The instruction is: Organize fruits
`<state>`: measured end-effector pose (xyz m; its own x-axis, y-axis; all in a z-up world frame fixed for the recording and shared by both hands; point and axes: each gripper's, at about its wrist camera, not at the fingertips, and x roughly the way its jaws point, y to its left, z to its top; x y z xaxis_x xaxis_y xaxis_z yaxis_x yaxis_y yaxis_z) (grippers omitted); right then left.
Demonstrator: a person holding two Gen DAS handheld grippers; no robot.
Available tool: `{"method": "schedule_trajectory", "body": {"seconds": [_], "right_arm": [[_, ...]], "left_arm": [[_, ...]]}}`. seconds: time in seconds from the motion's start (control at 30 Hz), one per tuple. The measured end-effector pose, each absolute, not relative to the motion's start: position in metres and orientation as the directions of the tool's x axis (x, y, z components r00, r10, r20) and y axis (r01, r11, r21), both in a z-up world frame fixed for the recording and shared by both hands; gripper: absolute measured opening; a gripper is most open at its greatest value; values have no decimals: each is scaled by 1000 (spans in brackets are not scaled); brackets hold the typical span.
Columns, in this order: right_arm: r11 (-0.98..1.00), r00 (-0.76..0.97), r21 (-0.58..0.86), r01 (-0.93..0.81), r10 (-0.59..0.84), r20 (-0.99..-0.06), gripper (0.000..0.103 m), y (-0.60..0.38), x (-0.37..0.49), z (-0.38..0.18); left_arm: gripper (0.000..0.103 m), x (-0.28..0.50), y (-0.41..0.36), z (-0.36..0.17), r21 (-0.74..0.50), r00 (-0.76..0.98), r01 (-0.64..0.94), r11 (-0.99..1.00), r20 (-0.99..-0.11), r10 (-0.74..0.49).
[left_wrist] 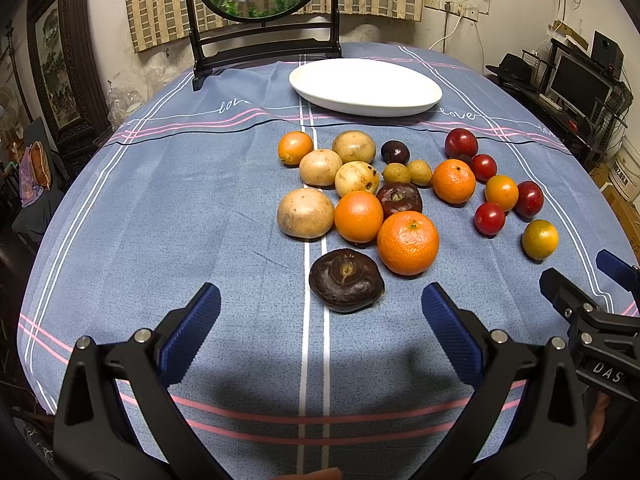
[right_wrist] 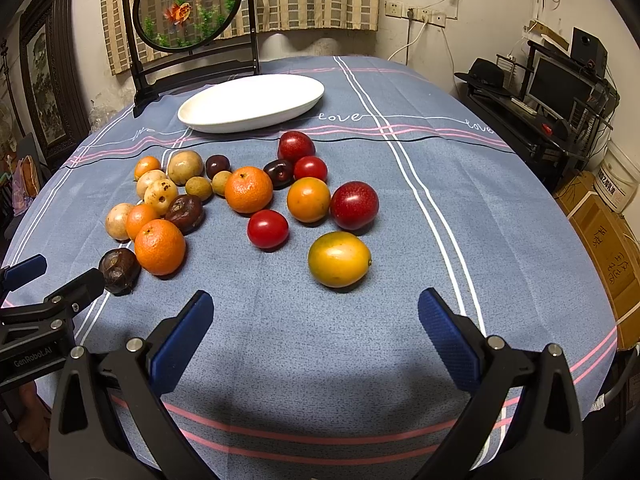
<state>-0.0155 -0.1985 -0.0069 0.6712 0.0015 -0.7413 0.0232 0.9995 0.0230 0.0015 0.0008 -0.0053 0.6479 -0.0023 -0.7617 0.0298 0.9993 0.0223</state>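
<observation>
- Fruits lie loose on the blue tablecloth (left_wrist: 200, 200), in a cluster near the middle; none is yet on the white plate (left_wrist: 366, 86), which stands empty behind them.
- Left gripper (left_wrist: 320, 320) hovers low over the cloth, jaws wide apart, holding nothing.
- Right gripper (right_wrist: 316, 324) is also wide open and empty, just beside the left one.
- Dark brown fruit (left_wrist: 346, 280) lies straight ahead of the left gripper, a little right of its centre line, nearest of all fruits to it. It looks roundish and somewhat flat, so no clear long axis.
- Yellow-green citrus (right_wrist: 339, 259) lies ahead of the right gripper, between its finger lines, with its long axis across the view.
- I judge each hand has its own nearest fruit; the plate is well beyond both.
</observation>
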Motion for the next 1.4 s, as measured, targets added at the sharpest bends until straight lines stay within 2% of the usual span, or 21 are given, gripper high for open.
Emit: {"method": "schedule_trajectory", "body": {"seconds": [0.73, 1.13, 1.33, 1.4], "right_arm": [[1000, 670, 17, 26, -5, -742, 102, -206, -18, -11], [1000, 654, 30, 6, 19, -757, 102, -212, -16, -14], [999, 635, 54, 5, 38, -771, 102, -217, -10, -23], [998, 634, 60, 2, 45, -772, 102, -219, -8, -25]], "left_arm": [[101, 1, 1, -11, 49, 653, 55, 997, -757, 1], [101, 12, 11, -28, -2, 613, 122, 992, -786, -78], [85, 24, 1, -42, -6, 573, 163, 987, -813, -100], [75, 31, -2, -47, -11, 561, 167, 986, -821, -104]]}}
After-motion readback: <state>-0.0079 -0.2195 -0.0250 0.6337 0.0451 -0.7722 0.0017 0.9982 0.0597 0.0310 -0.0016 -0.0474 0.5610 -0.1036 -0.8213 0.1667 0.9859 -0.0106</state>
